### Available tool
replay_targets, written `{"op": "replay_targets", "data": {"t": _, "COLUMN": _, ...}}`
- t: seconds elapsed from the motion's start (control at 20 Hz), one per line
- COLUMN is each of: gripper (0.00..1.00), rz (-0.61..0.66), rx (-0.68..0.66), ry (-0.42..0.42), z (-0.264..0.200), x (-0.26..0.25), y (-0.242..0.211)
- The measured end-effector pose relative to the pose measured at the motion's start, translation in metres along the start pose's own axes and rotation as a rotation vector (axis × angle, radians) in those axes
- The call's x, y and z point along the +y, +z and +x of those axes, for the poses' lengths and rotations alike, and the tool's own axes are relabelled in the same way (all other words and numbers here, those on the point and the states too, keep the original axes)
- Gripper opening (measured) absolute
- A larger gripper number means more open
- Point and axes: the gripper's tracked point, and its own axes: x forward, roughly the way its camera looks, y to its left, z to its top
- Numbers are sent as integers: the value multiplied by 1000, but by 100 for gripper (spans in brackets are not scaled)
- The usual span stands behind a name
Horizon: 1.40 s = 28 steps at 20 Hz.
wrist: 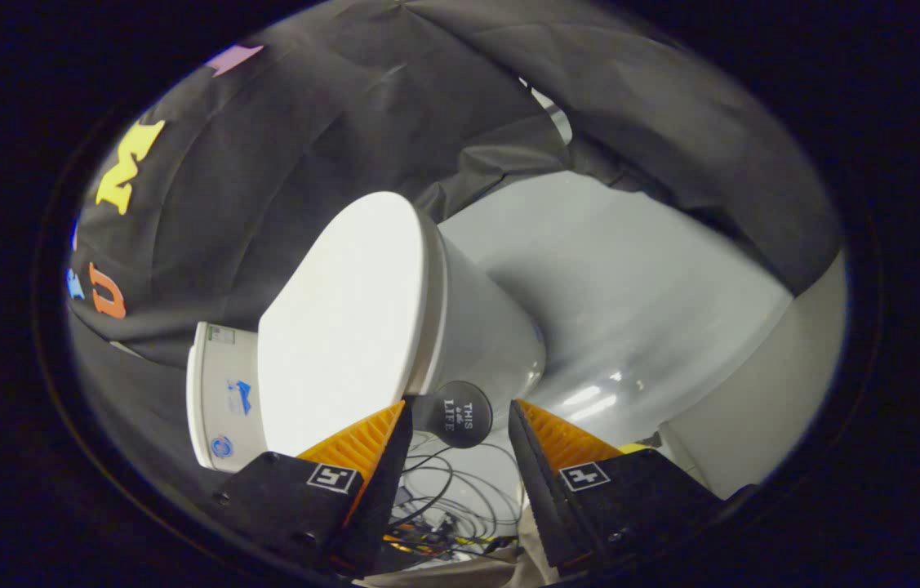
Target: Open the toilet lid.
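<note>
One big white shape takes up most of what I see: the toilet (460, 327), rolled hard over in my view because I hold the rig twisted. Its lid (345, 327) lies flat and closed on the seat rim, broad face toward me, and the cistern (219, 400) sits behind it against the black booth cloth. I judge the lid's front lip, just ahead of my fingers, is the place to hook under, which is why I come in low and from the front. The pale floor (631, 310) runs off beyond the bowl. Smaller still, a dark round tab (457, 413) hangs at the lid's front edge, right between my fingertips; I take it for a lift handle. My claw (457, 408) stands apart, gripping nothing, with the tab in the gap but neither finger touching it. Loose cables (443, 490) trail below, between the fingers.
</note>
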Motion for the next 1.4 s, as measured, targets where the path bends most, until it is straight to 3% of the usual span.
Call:
{"op": "replay_targets", "data": {"t": 0.35, "gripper": 62, "rz": 46, "rx": -39, "ry": 80, "z": 11, "x": 2, "y": 6}}
{"op": "replay_targets", "data": {"t": 0.45, "gripper": 51, "rz": 67, "rx": -77, "ry": 64, "z": 13, "x": -2, "y": 11}}
{"op": "replay_targets", "data": {"t": 0.5, "gripper": 41, "rz": 63, "rx": -96, "ry": 62, "z": 12, "x": -2, "y": 14}}
{"op": "replay_targets", "data": {"t": 0.65, "gripper": 34, "rz": 74, "rx": -121, "ry": 82, "z": 5, "x": 3, "y": 20}}
{"op": "replay_targets", "data": {"t": 0.8, "gripper": 19, "rz": 53, "rx": -143, "ry": 82, "z": 0, "x": 7, "y": 18}}
{"op": "replay_targets", "data": {"t": 1.0, "gripper": 14, "rz": 43, "rx": -164, "ry": 103, "z": -12, "x": 19, "y": 23}}
{"op": "replay_targets", "data": {"t": 1.4, "gripper": 13, "rz": 4, "rx": -170, "ry": 146, "z": -38, "x": 46, "y": 24}}
